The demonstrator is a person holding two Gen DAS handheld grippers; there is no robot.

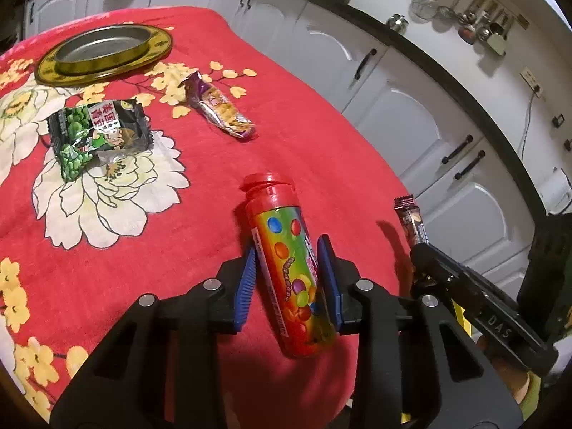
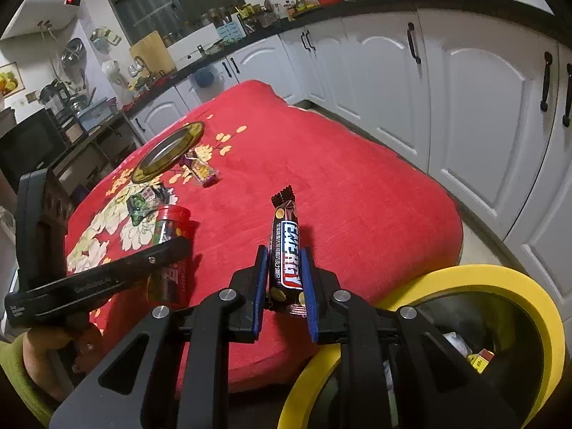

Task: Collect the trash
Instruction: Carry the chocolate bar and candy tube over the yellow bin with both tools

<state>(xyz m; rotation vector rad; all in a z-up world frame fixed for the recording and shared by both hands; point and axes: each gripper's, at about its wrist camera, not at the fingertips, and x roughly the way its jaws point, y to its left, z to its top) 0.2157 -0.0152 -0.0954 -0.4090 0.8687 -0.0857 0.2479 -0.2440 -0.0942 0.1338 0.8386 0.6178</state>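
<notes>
- Right wrist view first, biggest thing down: the table (image 2: 357,196) under its red floral cloth fills everything ahead of my right claw (image 2: 285,286), and it sits below both claws since both are lifted off it.
- Next size down, the yellow-rimmed bin (image 2: 500,282) is low and to the right of my right claw, just beside the table edge. It's open, with some rubbish already inside.
- Gold-rimmed metal dish (image 1: 103,53) sits far ahead and left of my left claw (image 1: 291,279), nothing in it as far as I can tell.
- Candy tube (image 1: 289,271): left claw is clamped on its body, blue pads on both sides, long axis running forward with the red cap pointing away from me.
- Green-and-black snack packet (image 1: 96,136) lies flat ahead-left of the left claw, well apart from it.
- Purple wrapper (image 1: 221,107) lies further ahead, closer to the dish.
- Energy bar (image 2: 287,250): right claw is squeezed onto it, long axis pointing forward, crimped end sticking out past the fingertips.
- What matters, I reckon: the bin is on the right claw's side, so the bar is nearer the drop. The tube has to cross over to the right behind it, and the two claws are already close together.
</notes>
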